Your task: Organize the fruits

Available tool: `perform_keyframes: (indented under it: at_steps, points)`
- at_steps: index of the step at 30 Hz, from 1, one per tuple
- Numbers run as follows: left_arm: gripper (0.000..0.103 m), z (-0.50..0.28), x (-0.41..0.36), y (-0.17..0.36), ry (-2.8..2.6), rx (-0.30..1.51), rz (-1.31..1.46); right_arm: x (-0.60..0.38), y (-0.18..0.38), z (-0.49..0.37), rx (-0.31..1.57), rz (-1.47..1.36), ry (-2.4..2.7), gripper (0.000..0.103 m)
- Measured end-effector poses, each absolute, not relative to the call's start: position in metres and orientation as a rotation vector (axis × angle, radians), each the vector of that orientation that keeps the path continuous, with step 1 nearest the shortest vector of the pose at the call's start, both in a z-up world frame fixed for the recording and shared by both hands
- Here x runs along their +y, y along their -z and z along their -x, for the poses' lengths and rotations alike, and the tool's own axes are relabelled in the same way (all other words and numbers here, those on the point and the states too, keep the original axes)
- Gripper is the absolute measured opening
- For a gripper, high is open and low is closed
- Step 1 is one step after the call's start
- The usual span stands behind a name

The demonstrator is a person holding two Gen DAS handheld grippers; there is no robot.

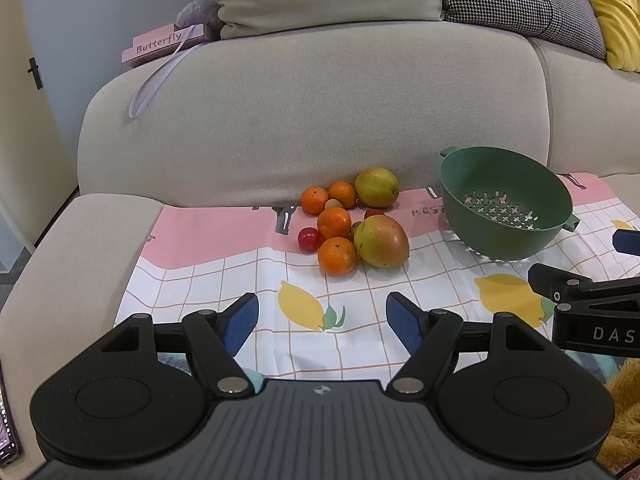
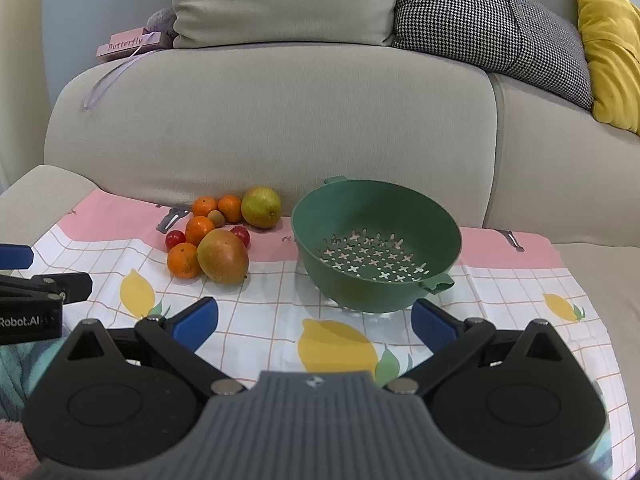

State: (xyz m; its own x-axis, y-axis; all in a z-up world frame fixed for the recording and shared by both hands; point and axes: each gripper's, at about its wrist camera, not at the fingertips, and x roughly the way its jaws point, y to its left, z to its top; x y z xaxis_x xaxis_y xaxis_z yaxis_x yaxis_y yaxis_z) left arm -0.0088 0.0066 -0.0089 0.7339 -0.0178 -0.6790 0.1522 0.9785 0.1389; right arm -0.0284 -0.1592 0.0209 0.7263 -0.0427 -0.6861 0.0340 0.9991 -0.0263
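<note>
Fruits (image 2: 216, 240), oranges, two mangoes and small red ones, lie heaped on the patterned cloth (image 2: 280, 308) left of the empty green colander (image 2: 376, 240). Left gripper (image 1: 322, 320) and right gripper (image 2: 314, 322) hover spread, grasping nothing.

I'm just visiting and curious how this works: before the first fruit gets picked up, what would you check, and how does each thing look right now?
1. Left gripper open, nothing held: ok.
2. Right gripper open, nothing held: ok.
3. Green colander upright with nothing in it: ok.
4. Fruit pile within view, near mango unobstructed: ok.
5. Small fruits such as the red one free to roll: cannot tell.
6. Cloth lying flat under the pile: ok.
</note>
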Motion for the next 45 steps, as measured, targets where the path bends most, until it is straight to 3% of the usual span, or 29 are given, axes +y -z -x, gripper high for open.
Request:
perform_keyframes:
  at_steps: [17, 29, 45]
  points:
    - [0.086, -0.009, 0.022, 0.01, 0.072, 0.761, -0.204, -0.153, 0.002, 0.014, 0.812, -0.018, 0.013, 0.099]
    - [0.086, -0.042, 0.048, 0.015, 0.076, 0.764, -0.195, -0.132, 0.013, -0.003, 0.7, 0.013, -0.13, 0.099]
    - [0.084, -0.105, 0.061, 0.029, 0.158, 0.79, -0.151, -0.102, 0.031, -0.067, 0.726, 0.092, -0.284, 0.099]
